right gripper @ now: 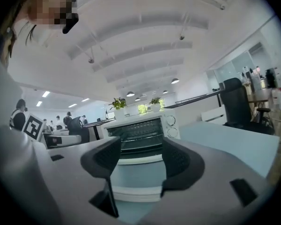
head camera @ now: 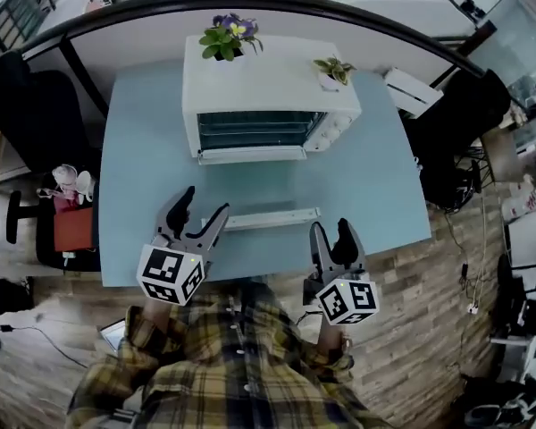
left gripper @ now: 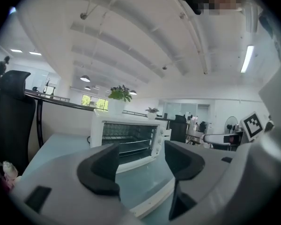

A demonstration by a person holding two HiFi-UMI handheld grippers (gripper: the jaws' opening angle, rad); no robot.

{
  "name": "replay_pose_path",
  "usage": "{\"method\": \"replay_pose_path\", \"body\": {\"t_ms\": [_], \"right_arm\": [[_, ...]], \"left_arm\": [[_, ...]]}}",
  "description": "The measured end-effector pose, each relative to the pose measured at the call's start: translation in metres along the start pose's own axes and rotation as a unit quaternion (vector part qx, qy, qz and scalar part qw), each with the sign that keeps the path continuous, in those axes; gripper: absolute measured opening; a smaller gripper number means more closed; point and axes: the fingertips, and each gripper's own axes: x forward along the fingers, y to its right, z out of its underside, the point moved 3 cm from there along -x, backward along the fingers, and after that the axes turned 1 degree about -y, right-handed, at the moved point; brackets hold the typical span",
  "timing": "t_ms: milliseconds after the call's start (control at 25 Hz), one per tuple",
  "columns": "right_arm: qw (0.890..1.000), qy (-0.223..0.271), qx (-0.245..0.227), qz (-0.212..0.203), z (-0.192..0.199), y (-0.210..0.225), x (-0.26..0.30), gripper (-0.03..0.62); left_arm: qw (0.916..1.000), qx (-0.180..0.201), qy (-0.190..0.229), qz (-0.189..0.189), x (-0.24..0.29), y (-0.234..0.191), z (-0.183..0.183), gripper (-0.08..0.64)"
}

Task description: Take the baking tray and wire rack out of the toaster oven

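A white toaster oven (head camera: 268, 105) stands at the back of the pale blue table (head camera: 143, 195). Its door (head camera: 250, 155) is folded down. Wire shelves (left gripper: 129, 146) show inside it, also in the right gripper view (right gripper: 138, 137); I cannot pick out the baking tray among them. A long white strip (head camera: 272, 218) lies flat on the table in front of the oven. My left gripper (head camera: 205, 202) (left gripper: 140, 165) is open and empty near the table's front left. My right gripper (head camera: 330, 229) (right gripper: 140, 159) is open and empty at the front right. Both point at the oven.
Two potted plants (head camera: 230, 36) (head camera: 335, 68) sit on the oven's top. Black office chairs stand left (head camera: 27, 105) and right (head camera: 464, 105) of the table. A white box (head camera: 411, 92) lies off the table's right corner. A red item (head camera: 71, 226) rests on a chair at the left.
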Motion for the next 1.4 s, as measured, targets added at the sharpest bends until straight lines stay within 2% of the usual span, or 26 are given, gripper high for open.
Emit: {"method": "replay_pose_path", "body": {"t_ms": [120,200,560,760,960,1240,1400], "right_arm": [[0.998,-0.008,-0.007,-0.061,-0.014,0.013,0.037,0.256],[0.996,-0.015,-0.012,-0.089,-0.019,0.022,0.053,0.256],[0.985,-0.037,-0.012,-0.166,-0.026,0.041,0.090,0.256],[0.982,-0.045,-0.005,-0.182,-0.024,0.041,0.102,0.256],[0.982,-0.049,0.001,-0.180,-0.022,0.036,0.116,0.256],[0.982,-0.059,0.010,-0.181,-0.018,0.027,0.138,0.256],[0.981,-0.062,0.032,-0.179,-0.013,0.026,0.147,0.256]], "left_arm": [[0.9986,-0.014,0.014,-0.049,0.014,0.004,-0.007,0.291],[0.9973,-0.019,0.020,-0.068,0.026,0.010,-0.008,0.291],[0.9911,-0.038,0.030,-0.124,0.050,0.024,-0.011,0.288],[0.9898,-0.041,0.024,-0.135,0.055,0.021,-0.010,0.287],[0.9894,-0.045,0.025,-0.136,0.061,0.009,-0.013,0.284],[0.9888,-0.073,0.022,-0.128,0.073,-0.007,-0.005,0.278],[0.9877,-0.096,0.023,-0.122,0.082,-0.013,-0.001,0.278]]}}
